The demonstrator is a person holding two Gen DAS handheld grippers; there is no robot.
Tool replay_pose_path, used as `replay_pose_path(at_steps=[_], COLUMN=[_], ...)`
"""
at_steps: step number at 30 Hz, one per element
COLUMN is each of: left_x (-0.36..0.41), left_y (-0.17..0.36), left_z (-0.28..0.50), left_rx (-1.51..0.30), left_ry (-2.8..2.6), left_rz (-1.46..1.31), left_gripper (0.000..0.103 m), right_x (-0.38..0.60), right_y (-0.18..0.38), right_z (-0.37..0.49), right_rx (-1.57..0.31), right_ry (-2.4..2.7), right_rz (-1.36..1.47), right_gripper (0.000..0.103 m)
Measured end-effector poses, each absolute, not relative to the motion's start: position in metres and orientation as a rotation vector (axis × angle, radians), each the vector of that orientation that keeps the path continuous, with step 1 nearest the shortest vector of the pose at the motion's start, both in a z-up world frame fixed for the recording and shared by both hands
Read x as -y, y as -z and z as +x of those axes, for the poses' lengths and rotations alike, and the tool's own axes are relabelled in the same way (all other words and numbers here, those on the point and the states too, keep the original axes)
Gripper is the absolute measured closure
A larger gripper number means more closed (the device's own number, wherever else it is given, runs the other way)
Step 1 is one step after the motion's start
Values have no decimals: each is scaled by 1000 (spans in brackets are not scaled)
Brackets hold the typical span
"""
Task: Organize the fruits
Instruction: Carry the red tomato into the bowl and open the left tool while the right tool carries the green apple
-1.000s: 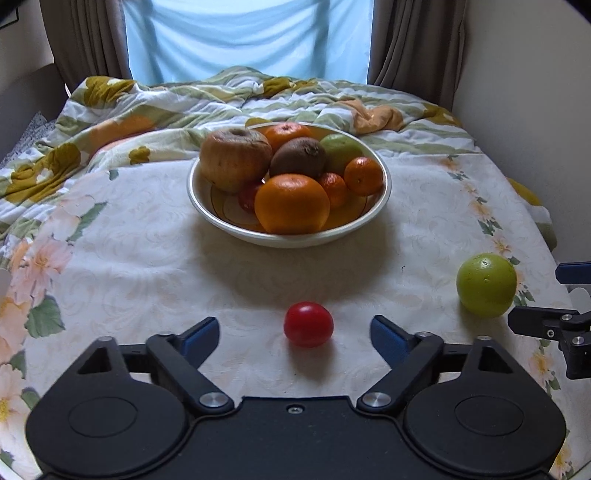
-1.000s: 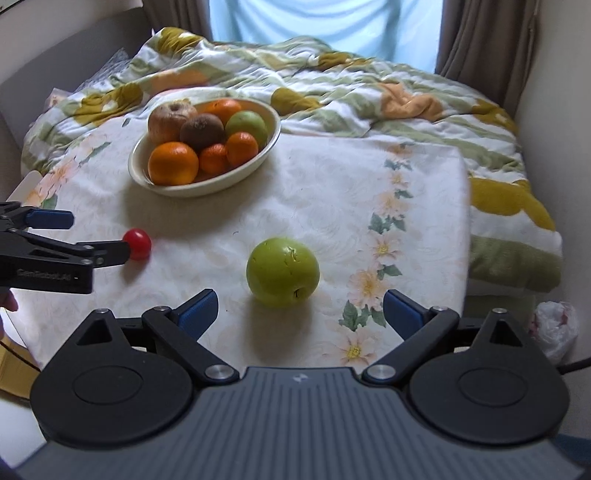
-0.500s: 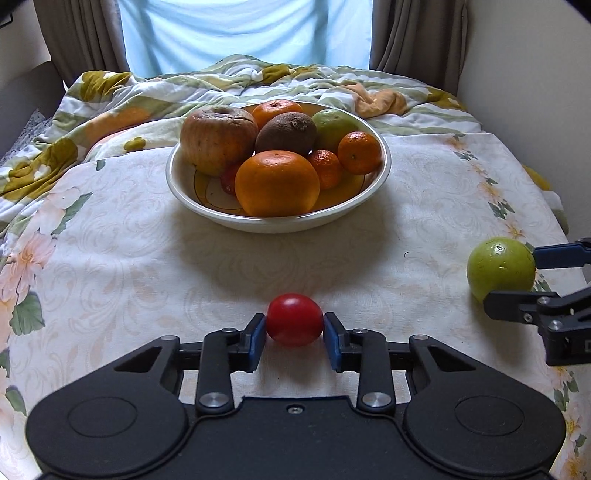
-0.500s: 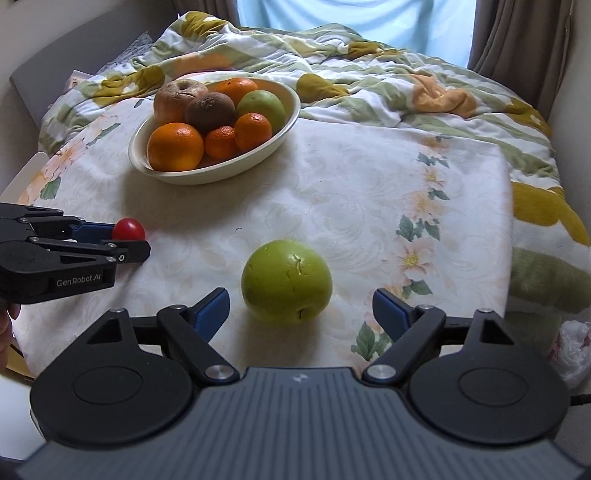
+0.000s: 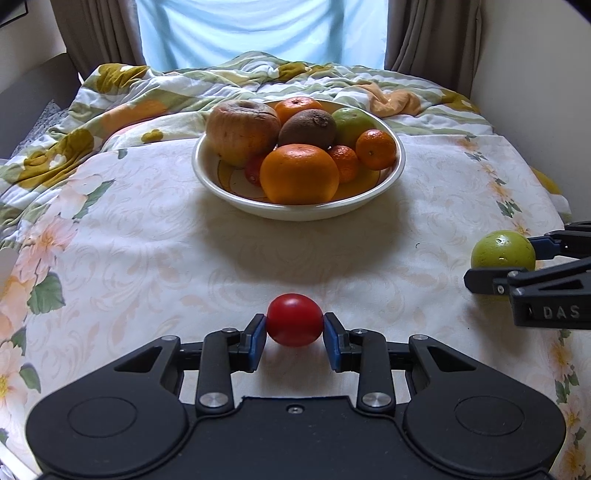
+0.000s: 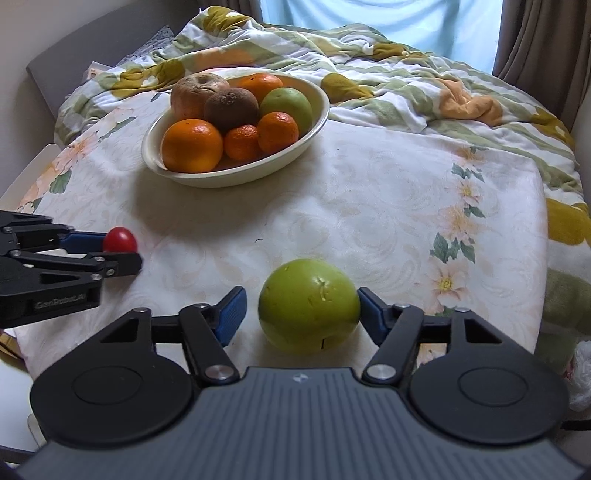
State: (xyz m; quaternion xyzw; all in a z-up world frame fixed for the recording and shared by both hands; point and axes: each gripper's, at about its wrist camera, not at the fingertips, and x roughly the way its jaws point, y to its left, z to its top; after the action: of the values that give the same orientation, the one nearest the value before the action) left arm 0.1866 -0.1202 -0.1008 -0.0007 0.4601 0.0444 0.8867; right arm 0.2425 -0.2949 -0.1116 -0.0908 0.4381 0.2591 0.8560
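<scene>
Now: left gripper [image 5: 294, 330] jaws clamp red tomato [image 5: 294, 319] | right gripper [image 6: 300, 314] jaws open, green apple [image 6: 308, 304] between, touching right pad

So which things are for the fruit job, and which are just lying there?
For the job:
small red round fruit in the left gripper
big green round fruit between the right gripper fingers
cream bowl of fruit

Just lying there:
flowery crumpled quilt
brown curtains

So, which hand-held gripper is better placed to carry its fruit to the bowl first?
Left. The left hand-held gripper is shut on the small red tomato; the right hand-held gripper touches the round green fruit with one pad only.
</scene>
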Motion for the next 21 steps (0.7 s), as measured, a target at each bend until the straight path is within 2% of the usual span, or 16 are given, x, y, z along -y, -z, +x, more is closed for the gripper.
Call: replay_pose_path(at_steps=[11,21], left_x=[118,111], left_y=[74,26], left_z=[163,156], left_rx=[-919,-806], left_ry=[-123,-126], left_rz=[-61,-73], left_gripper=[66,66], right_x=[298,289], right_y=[103,57], right_z=[235,224], right_rx=[-901,-835], right_ry=[-566,-589], right_rz=[-196,-164], right_gripper=[32,32])
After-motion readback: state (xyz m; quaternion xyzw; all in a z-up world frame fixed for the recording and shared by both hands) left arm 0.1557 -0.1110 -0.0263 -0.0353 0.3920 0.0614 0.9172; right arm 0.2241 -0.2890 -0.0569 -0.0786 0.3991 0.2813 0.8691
